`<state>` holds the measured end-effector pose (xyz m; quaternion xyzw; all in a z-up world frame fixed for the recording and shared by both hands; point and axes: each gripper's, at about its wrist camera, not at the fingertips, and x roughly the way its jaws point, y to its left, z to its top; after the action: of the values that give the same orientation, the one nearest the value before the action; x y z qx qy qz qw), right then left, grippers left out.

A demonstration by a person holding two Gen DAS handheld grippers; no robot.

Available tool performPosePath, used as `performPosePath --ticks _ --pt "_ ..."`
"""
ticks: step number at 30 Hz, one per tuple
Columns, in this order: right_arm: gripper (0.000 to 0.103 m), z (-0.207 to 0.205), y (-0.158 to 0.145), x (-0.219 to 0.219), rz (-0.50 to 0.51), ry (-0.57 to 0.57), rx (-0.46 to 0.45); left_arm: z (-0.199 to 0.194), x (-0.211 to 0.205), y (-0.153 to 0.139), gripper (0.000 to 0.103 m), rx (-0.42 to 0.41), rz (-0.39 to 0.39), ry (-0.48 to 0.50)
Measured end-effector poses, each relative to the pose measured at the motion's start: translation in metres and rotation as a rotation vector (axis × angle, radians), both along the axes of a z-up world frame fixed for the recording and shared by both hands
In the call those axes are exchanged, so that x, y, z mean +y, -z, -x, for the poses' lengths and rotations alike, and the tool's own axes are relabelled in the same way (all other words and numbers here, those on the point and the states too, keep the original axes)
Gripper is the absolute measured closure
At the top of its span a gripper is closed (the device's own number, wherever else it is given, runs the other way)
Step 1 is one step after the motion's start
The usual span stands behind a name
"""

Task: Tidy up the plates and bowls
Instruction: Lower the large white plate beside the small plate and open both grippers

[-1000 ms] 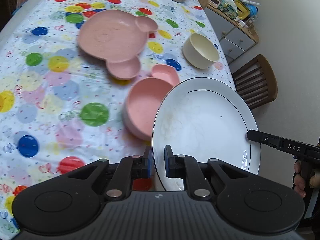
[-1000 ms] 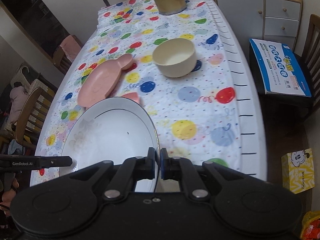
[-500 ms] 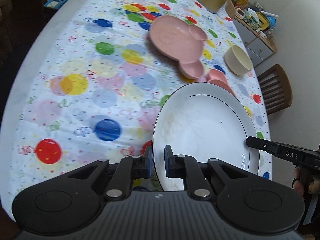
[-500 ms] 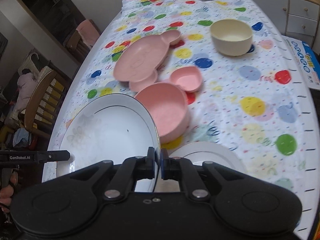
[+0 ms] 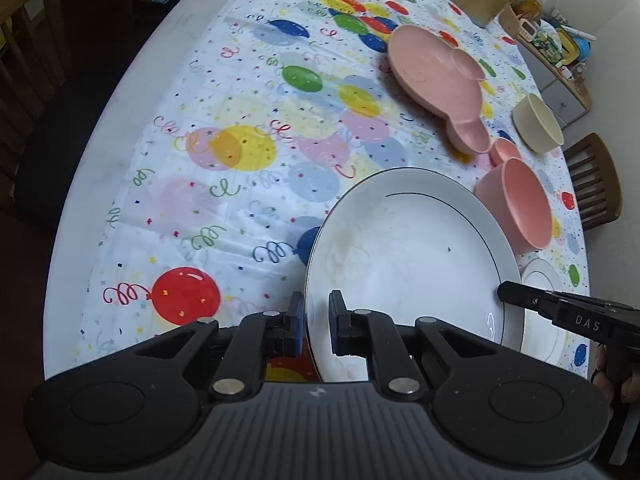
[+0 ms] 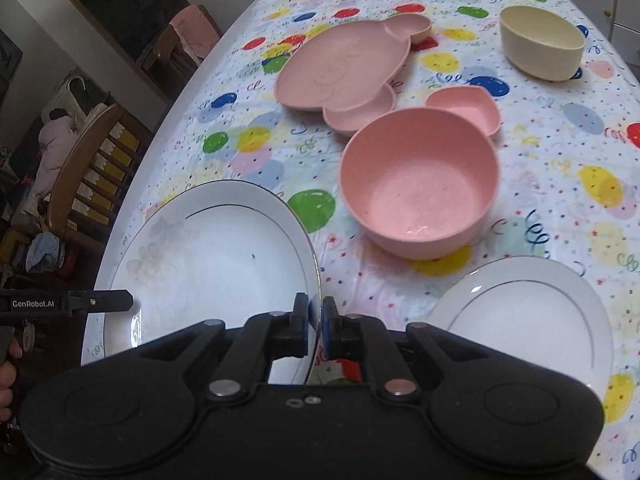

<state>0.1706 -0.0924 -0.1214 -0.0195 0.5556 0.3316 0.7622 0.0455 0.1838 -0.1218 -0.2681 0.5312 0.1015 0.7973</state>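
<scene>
Left wrist view shows the left gripper point(image 5: 316, 328) pinching the near-left rim of the large white plate point(image 5: 408, 256), its blue pads closed on the thin edge, while the right gripper point(image 5: 504, 292) reaches in from the far right side and grips the opposite rim. From the right wrist view the same pairing reads in mirror: the right gripper point(image 6: 316, 326) is clamped on that plate's point(image 6: 208, 256) right edge, and the left one point(image 6: 124, 300) holds the other side. So the plate hangs between the two hands, tilted, over the near corner of the balloon-print tablecloth point(image 5: 224, 184). What the coming move turns on is the second white plate point(image 6: 524, 312), which lies flat on the cloth just to the right of the right gripper and a little ahead of it (in the left view only a sliver of it peeks out past the carried plate's rim). The right hand is clearly the nearer one. Stacking, if that is the aim, would mean carrying the held plate rightward and levelling it. The pink bowl point(image 6: 420, 188) sits close beyond the second plate's far rim and could be clipped.
</scene>
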Motion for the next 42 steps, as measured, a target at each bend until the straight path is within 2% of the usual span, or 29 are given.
performPosePath --ticks 11,28,31,37,42 --pt "0.096 0.008 0.028 0.018 0.036 0.005 0.015 -0.001 0.006 0.02 0.092 0.026 0.006 -0.012" --pt "0.096 0.007 0.031 0.022 0.059 0.021 0.013 -0.001 0.008 0.025 0.092 0.03 0.021 -0.012" --pt "0.09 0.007 0.029 0.022 0.07 0.019 0.006 0.0 0.008 0.022 0.092 0.016 0.006 -0.005" --pt "0.085 0.013 0.02 0.017 0.078 0.027 -0.022 0.005 0.007 0.007 0.091 -0.011 -0.025 0.014" --pt "0.082 0.021 0.002 0.015 0.057 0.028 -0.063 0.008 -0.002 -0.013 0.089 -0.079 -0.041 0.067"
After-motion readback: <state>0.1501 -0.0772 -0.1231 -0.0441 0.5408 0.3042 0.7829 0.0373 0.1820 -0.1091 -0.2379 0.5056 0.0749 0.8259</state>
